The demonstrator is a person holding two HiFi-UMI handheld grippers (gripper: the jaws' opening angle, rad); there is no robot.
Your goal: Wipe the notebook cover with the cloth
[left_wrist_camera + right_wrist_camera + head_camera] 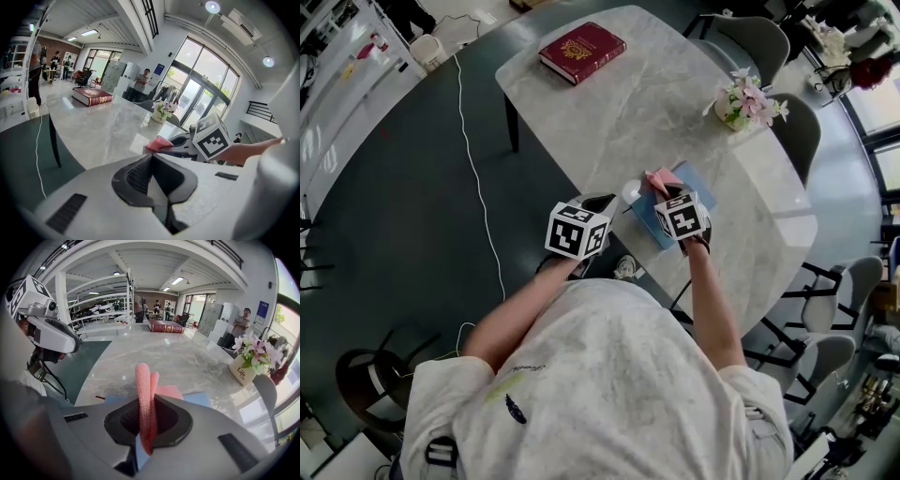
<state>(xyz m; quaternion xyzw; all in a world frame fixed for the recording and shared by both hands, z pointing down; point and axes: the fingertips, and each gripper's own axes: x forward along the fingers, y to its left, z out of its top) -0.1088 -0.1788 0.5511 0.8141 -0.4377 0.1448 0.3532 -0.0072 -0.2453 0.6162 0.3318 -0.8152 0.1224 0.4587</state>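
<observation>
There is one marble desk [628, 103], one red book [582, 52], one pot of flowers [748, 101], one blue notebook [697, 186] and one pink cloth [660, 177]. The grippers number two: the left gripper [152, 156] and the right gripper [146, 398]. At least four grey chairs [802, 131] show, and one white cable [473, 159].

A pale marble bench [656, 122] stands on a dark green floor [403, 206], with grey chairs [755, 42] drawn up along its far side. A white cable [473, 159] trails over the floor. A red book [581, 52] and a pot of flowers [748, 101] sit on the bench. Tall windows [197, 98] let in daylight below round ceiling lights [212, 6]. White shelving [101, 310] lines one side of the room, and people [140, 85] stand far off
</observation>
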